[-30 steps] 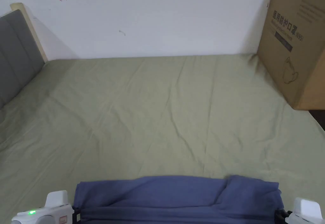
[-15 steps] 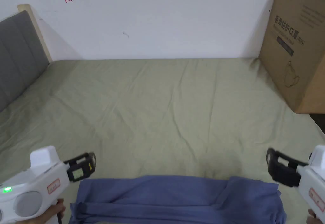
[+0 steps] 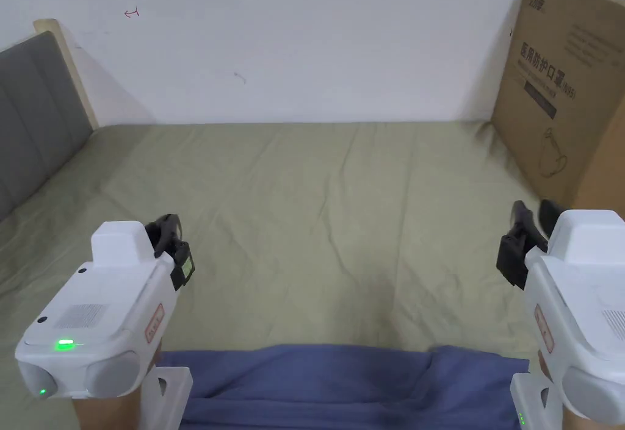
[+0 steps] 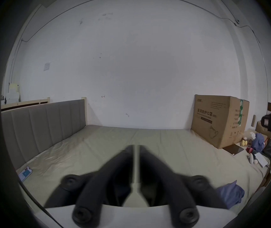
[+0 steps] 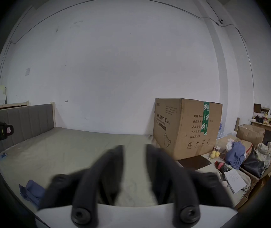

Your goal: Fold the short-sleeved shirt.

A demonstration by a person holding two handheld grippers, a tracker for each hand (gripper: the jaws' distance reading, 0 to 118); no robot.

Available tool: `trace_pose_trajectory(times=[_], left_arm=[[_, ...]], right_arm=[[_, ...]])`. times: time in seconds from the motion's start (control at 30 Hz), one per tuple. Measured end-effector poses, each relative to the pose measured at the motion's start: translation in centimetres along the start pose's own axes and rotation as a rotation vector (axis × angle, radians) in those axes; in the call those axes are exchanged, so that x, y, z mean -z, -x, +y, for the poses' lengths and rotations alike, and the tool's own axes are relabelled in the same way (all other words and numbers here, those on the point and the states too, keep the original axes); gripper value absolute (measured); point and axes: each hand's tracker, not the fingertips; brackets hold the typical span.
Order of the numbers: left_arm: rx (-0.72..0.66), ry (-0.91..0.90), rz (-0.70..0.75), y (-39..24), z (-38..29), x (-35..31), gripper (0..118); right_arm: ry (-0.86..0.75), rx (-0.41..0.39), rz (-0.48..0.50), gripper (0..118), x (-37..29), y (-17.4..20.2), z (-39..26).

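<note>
Blue fabric, the folded shirt (image 3: 348,382), lies flat on the near edge of the bed (image 3: 317,205), clear of both tools. The left gripper (image 3: 173,245) is raised above it with fingers nearly closed and empty; the right gripper (image 3: 530,239) likewise, fingers narrowly parted, near the cardboard box (image 3: 567,83).

Lay wide and creased: an olive-green bed sheet (image 3: 317,205). Stood far right of the fingers, on the sheet against the white wall (image 3: 305,35): a large brown cardboard box (image 3: 567,96). Far left: a grey padded headboard (image 3: 30,114).
</note>
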Motion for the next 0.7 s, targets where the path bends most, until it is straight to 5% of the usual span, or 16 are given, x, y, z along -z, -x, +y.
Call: trace_pose_trajectory(times=[0.33,0.7], left_arm=[[0.007,0.233,-0.050,2.6,-1.6,1.8,0],[-0.480,0.689,-0.236,15.9,-11.2,5.8,0]], right_arm=[[0.036,0.003,0.042,0,1.3,0.5,-1.4],[0.116,-0.009,0.077,0,3.7,2.6,-3.4]])
